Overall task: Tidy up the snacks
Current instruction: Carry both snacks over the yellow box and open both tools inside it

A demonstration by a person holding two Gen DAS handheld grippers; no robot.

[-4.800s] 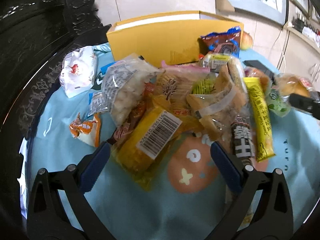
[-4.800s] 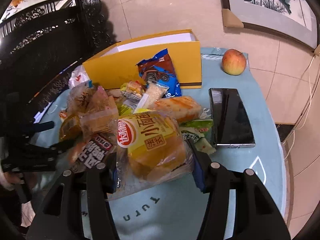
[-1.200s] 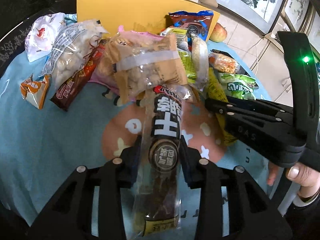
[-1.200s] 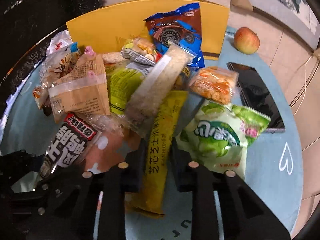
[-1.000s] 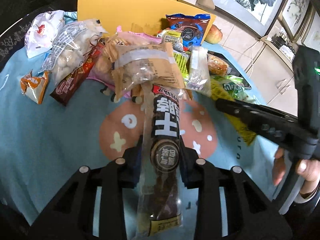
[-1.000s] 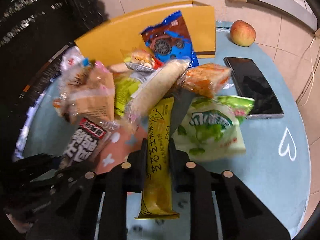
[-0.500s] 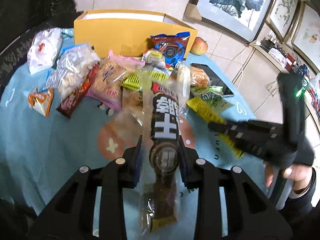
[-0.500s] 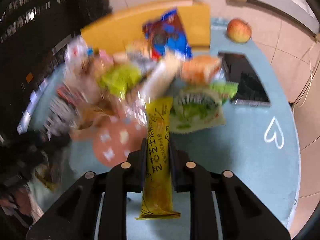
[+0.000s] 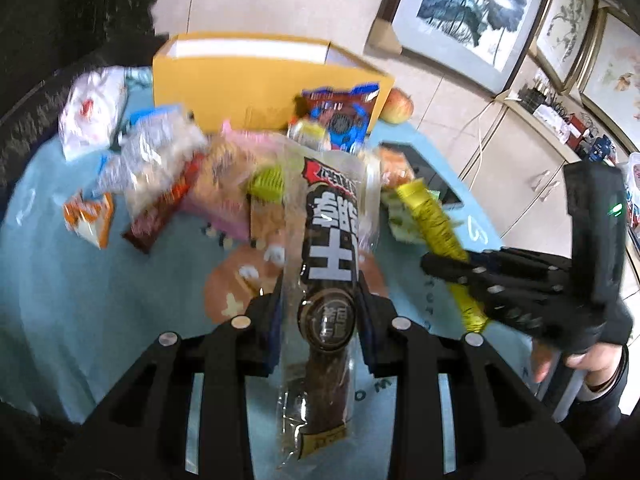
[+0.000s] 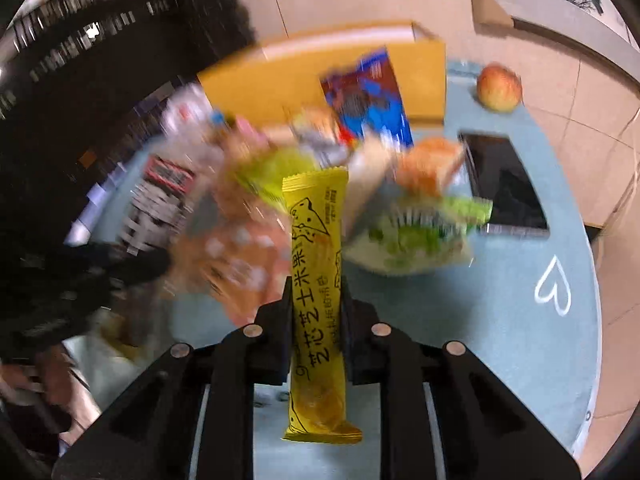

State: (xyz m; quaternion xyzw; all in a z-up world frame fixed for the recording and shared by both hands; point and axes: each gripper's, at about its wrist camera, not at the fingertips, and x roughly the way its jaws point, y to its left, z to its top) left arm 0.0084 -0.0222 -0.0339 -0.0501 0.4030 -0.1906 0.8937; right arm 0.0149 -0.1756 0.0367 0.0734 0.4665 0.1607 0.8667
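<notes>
My left gripper (image 9: 320, 300) is shut on a long dark-brown snack stick in a clear wrapper (image 9: 330, 240), held lifted above the blue table. In the right wrist view my right gripper (image 10: 316, 292) is shut on a long yellow snack bar (image 10: 316, 280), also lifted off the cloth. The right gripper (image 9: 440, 266) shows at the right of the left wrist view with the yellow bar (image 9: 434, 224) in it and a person's hand (image 9: 576, 356) on its handle. Behind both lies a pile of snack packets (image 9: 224, 172). An open yellow box (image 9: 248, 76) stands at the back of the table.
A blue biscuit packet (image 10: 368, 96) leans on the box. An apple (image 10: 498, 86) and a black phone (image 10: 506, 184) lie right of the pile, a green packet (image 10: 416, 236) beside them. A white packet (image 9: 90, 112) and an orange one (image 9: 90, 220) lie left. Dark carved furniture (image 9: 60, 20) borders the table's left side.
Both grippers have risen with their snacks; the pile and table look farther away and more of the room shows. The yellow bar has come free of the pile.
</notes>
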